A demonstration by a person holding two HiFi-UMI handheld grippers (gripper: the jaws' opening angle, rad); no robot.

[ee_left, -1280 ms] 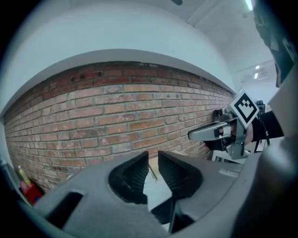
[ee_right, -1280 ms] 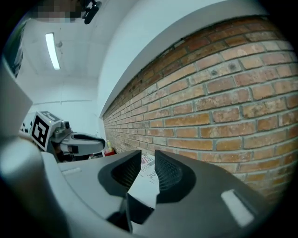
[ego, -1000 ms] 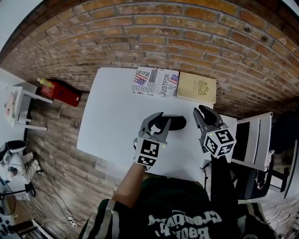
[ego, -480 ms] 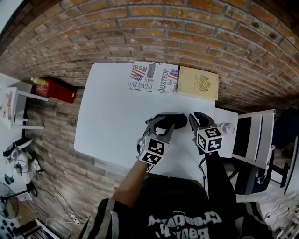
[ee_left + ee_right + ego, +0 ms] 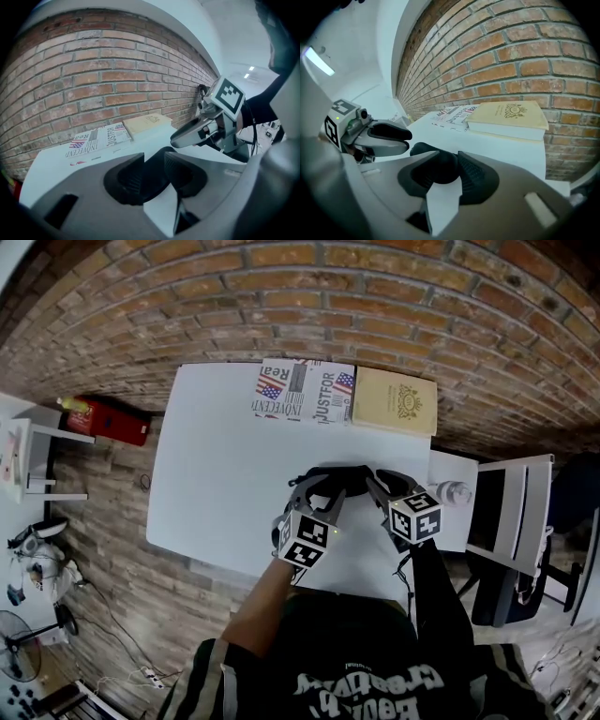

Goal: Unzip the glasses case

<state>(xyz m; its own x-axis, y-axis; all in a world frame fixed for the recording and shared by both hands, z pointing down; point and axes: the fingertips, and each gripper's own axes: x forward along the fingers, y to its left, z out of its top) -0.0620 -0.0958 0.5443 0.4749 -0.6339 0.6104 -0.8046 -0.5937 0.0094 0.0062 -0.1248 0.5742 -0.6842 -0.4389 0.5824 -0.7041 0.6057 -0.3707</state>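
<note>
Black glasses case (image 5: pixel 345 474) lies on white table (image 5: pixel 216 456), toward its 4 o'clock corner. Left gripper (image 5: pixel 153 171) sits at the case's 9 o'clock end, right gripper (image 5: pixel 446 170) at its 3 o'clock end. Both jaw pairs have just been opening and stand apart, a case end between each, unclamped.

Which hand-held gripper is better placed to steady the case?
Left, probably: the left hand-held gripper, jaws just opened, straddles much of the case; the right hand-held gripper, jaws also just opening, takes in only its other end.

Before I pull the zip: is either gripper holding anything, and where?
Nothing held yet. The left gripper and right gripper have just been opening, jaws astride the two ends of the case.
</note>
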